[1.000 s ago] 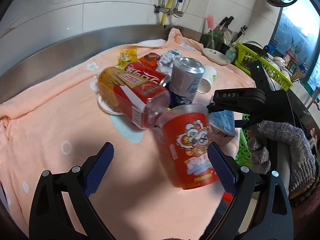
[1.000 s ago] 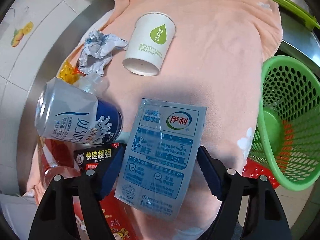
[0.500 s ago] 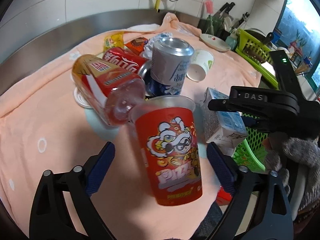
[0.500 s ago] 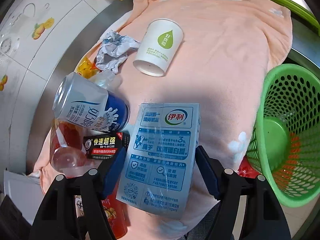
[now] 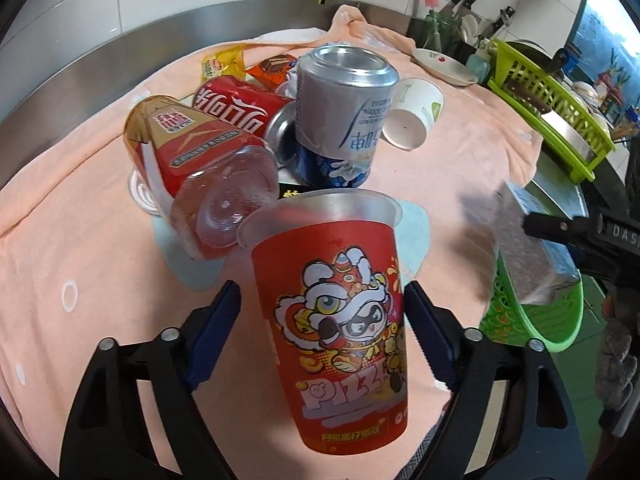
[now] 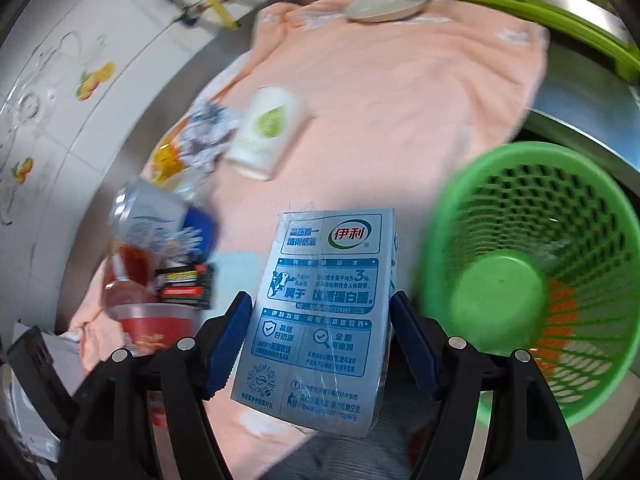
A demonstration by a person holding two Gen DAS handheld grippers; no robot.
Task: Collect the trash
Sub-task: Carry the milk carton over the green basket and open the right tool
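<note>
A red snack cup (image 5: 332,304) with a lion-dance print stands on the peach towel (image 5: 80,260), between the fingers of my left gripper (image 5: 324,332). Its jaws are closing; the right pad is at the cup's side and a thin gap remains at the left pad. My right gripper (image 6: 320,336) is shut on a pale blue milk carton (image 6: 320,304), held in the air just left of the green mesh basket (image 6: 532,152). The left wrist view shows the same carton (image 5: 528,248) blurred above the basket (image 5: 520,320).
Behind the cup lie a clear bottle with a red label (image 5: 200,168), a red cola can (image 5: 236,108), a silver-blue can (image 5: 344,120) and a tipped paper cup (image 5: 416,116). Crumpled paper (image 6: 204,136) and wrappers lie by the steel rim. A dish (image 5: 444,66) and green rack (image 5: 552,104) stand at the far right.
My left gripper has come in around the red cup and its jaws have narrowed. The right gripper has carried the carton off the towel, to the right, towards the basket.
</note>
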